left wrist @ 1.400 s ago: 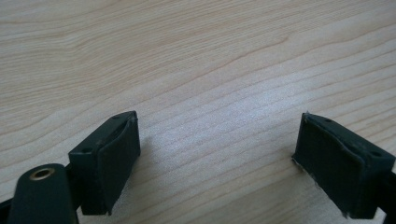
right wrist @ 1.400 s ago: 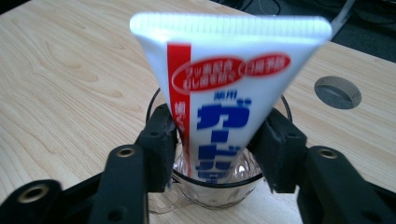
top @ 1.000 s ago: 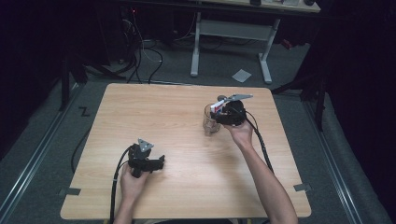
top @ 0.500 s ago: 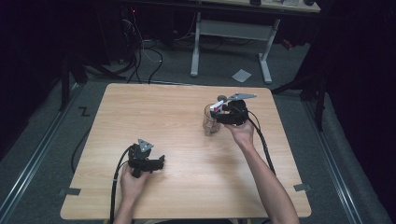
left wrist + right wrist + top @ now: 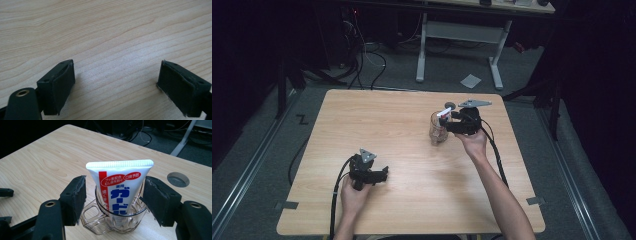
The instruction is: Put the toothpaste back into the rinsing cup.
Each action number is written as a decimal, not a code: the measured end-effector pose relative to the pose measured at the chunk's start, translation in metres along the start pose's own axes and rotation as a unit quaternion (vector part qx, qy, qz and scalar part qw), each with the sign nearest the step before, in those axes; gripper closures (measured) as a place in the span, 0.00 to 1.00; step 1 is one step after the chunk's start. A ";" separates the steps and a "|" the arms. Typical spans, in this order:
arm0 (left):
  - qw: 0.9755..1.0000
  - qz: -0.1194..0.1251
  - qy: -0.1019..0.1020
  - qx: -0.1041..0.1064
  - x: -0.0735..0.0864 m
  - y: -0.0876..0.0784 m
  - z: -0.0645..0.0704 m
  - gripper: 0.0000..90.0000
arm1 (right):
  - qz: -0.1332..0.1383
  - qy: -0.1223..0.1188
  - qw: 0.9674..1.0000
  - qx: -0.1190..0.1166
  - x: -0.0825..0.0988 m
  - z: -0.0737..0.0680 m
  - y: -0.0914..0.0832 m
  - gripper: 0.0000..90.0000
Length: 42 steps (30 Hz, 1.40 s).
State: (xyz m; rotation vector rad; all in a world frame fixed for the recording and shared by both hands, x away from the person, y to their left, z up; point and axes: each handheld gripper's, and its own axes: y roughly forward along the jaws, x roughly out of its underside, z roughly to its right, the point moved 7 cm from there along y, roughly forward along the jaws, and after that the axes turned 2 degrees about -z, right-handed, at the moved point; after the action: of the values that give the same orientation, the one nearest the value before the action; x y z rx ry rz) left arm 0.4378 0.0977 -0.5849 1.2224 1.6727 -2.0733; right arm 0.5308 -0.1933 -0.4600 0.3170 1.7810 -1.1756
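toothpaste tube (image 5: pixel 119 188) standing upright in a clear mug (image 5: pixel 112 218), right gripper (image 5: pixel 115 200) sitting spread wide around both, left gripper (image 5: pixel 117 87) resting wide apart on the table (image 5: pixel 377 125)

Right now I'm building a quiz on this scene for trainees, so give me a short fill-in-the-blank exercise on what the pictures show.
1. The toothpaste tube stands upright inside a clear plastic ____.
2. The right gripper has its jaws open on either side of the tube, and the jaws of the left gripper are ____ over bare wood.
3. The cup stands on a ____ table.
4. The cup's handle is on the side nearer the ____ gripper.

Missing words: cup; open; wooden; right
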 end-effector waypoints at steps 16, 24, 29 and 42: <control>1.000 0.000 -0.001 0.001 0.000 0.000 0.000 0.16 | -0.003 -0.003 1.000 0.018 0.007 0.006 -0.026 0.40; 1.000 0.000 -0.001 0.002 0.000 0.000 0.000 0.17 | -0.001 0.002 1.000 0.013 0.006 0.005 -0.039 0.40; 1.000 0.000 -0.001 0.002 0.000 0.000 0.000 0.17 | -0.005 -0.002 1.000 0.015 0.008 0.005 -0.045 0.40; 1.000 0.000 -0.002 0.001 0.000 0.000 0.000 0.16 | 0.007 0.018 1.000 0.014 0.021 0.018 -0.066 0.41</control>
State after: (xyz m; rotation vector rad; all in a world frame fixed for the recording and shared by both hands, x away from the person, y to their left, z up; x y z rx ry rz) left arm 0.4379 0.0980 -0.5847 1.2198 1.6687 -2.0769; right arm 0.4876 -0.2476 -0.4406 0.3681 1.7928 -1.1926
